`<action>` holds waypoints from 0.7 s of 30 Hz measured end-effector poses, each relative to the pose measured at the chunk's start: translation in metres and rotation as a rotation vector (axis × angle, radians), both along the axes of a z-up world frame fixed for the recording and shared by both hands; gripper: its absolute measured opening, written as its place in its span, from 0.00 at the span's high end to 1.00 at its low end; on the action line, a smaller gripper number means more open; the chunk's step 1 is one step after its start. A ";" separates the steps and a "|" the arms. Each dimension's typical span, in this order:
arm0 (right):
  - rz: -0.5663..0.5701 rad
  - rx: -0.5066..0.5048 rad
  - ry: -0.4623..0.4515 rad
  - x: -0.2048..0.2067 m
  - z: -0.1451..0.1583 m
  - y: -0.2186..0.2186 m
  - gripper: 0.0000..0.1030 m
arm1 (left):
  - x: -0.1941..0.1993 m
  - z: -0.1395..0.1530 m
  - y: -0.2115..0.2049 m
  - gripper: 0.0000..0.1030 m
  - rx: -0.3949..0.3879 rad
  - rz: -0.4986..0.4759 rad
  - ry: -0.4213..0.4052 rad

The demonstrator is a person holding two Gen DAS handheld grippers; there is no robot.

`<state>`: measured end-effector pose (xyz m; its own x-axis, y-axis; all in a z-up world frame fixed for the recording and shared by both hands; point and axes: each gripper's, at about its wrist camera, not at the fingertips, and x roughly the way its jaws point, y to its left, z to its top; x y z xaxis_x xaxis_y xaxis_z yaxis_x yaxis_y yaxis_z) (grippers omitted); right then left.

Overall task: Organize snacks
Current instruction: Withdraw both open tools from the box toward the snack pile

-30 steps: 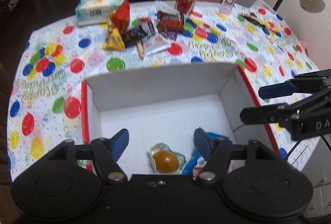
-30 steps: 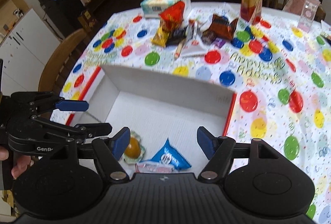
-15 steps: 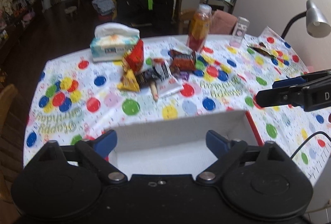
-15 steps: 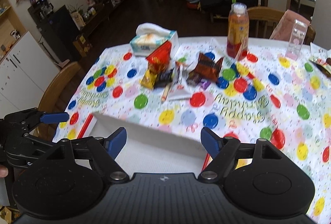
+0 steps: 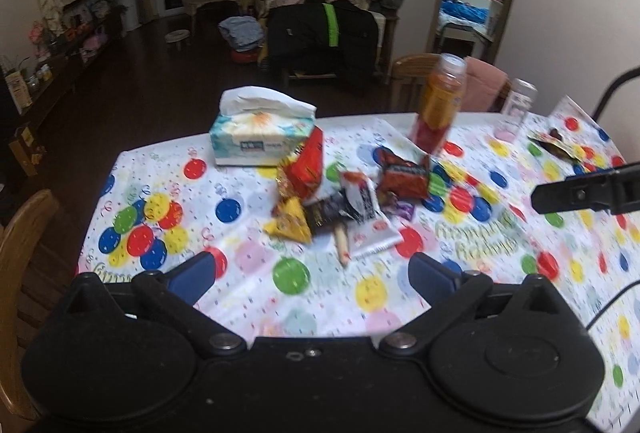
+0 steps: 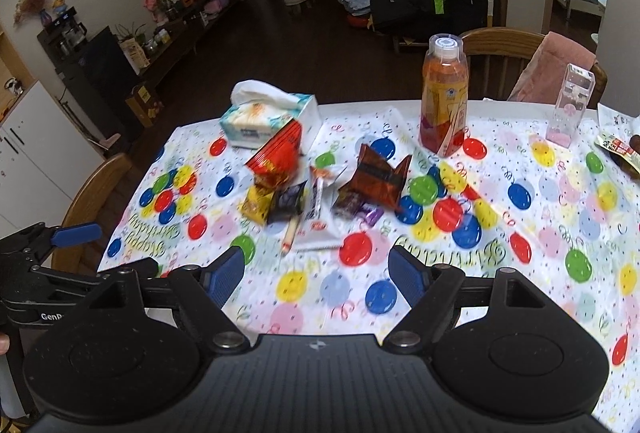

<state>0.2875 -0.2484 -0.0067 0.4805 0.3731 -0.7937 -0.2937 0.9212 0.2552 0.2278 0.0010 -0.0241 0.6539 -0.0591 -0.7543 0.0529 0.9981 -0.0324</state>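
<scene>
Left wrist view: the left tool hangs with its fingers apart and nothing between them, above the near edge of the worktop. Ahead of it, toward the middle of the worktop, lies the snack pile: a red bag leaning by the tissue box at the left, a yellow packet, a dark packet over a thin stick, a white packet, then a brown bag at the right, near the juice bottle. The stick's long axis runs toward the tool. Only one finger of the right tool shows here, so its state is hard to read; the right wrist view shows the right tool open and empty, about as near the pile, probably slightly right of it.
</scene>
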 end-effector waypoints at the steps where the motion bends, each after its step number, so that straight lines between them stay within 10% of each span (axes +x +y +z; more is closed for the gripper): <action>1: -0.004 -0.002 0.003 0.006 -0.002 0.000 0.23 | 0.006 -0.001 0.001 0.01 0.000 0.008 -0.001; 21: 0.060 -0.039 0.113 0.091 -0.073 0.032 0.24 | 0.109 -0.052 0.017 0.01 -0.034 0.139 0.063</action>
<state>0.3789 -0.2167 -0.0793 0.3649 0.3662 -0.8560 -0.3203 0.9126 0.2539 0.3365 0.0179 -0.0760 0.6088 0.0020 -0.7933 -0.0885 0.9939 -0.0654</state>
